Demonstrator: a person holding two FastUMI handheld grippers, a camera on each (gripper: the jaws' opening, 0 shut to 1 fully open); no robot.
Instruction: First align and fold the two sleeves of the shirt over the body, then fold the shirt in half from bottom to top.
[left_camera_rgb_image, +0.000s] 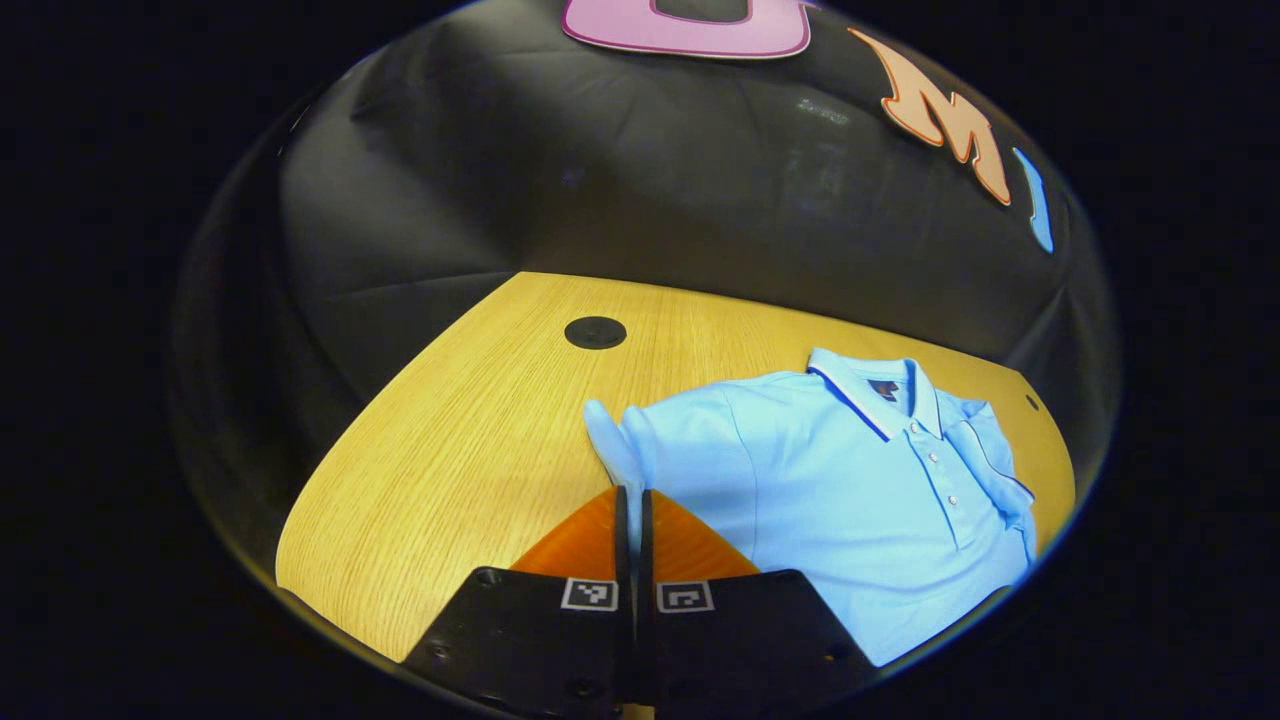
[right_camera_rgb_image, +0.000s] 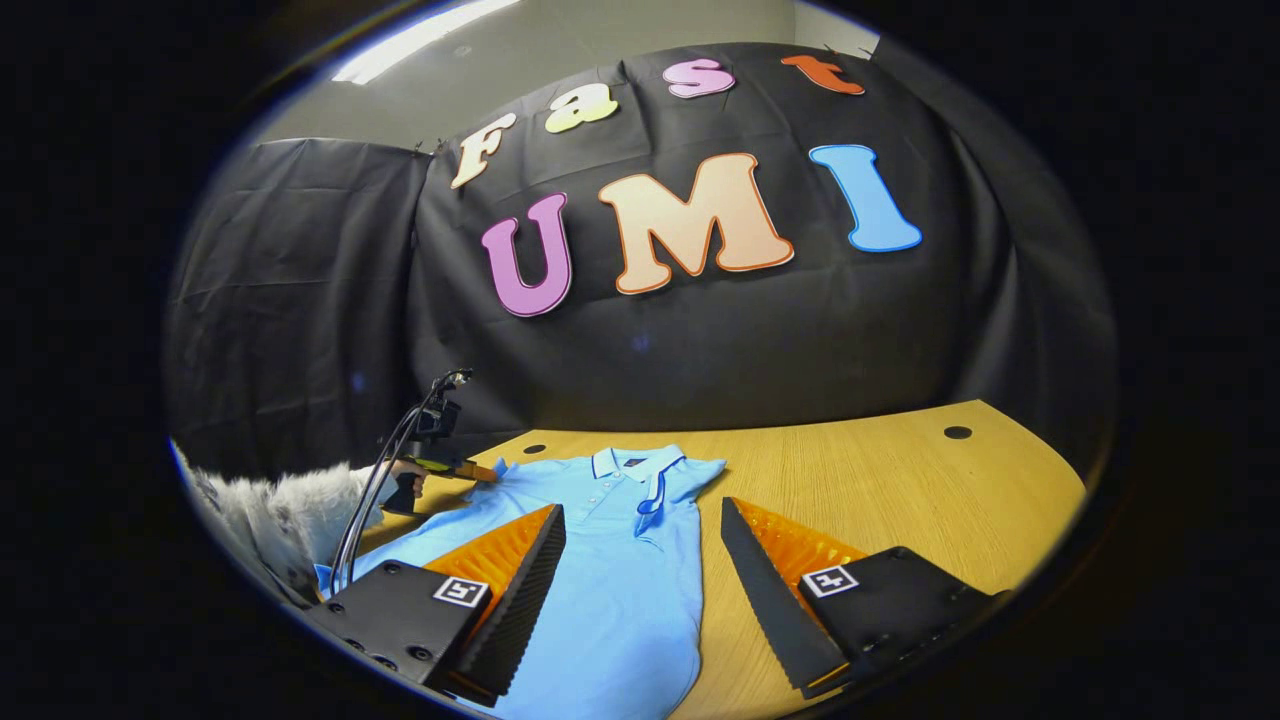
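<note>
Cloth: light blue polo shirt (right_camera_rgb_image: 615, 560), lying face up and flat on the wooden tabletop (right_camera_rgb_image: 900, 480), collar toward the far edge by the black cloth wall, hem toward the near edge.
Long axis: runs from near edge to far edge, collar end pointing away from the person.
Sleeves: in the right gripper view one sleeve already looks folded across the chest by the placket; the other sleeve (left_camera_rgb_image: 615, 440) is still spread out to the side.
Left gripper (left_camera_rgb_image: 632, 500): jaws closed together, tips right at the edge of the spread sleeve; whether any cloth is pinched between them I cannot tell.
Right gripper (right_camera_rgb_image: 640, 540): jaws wide open, empty, hovering over the shirt's lower body, one finger above the cloth and one above bare wood.
Person: a sleeve and hand hold the left gripper, seen farther off in the right gripper view.
Step in hand: likely the second sleeve fold.
Next move: probably carry that sleeve inward over the body, lining it up with the folded one, before the bottom-to-top fold.
</note>
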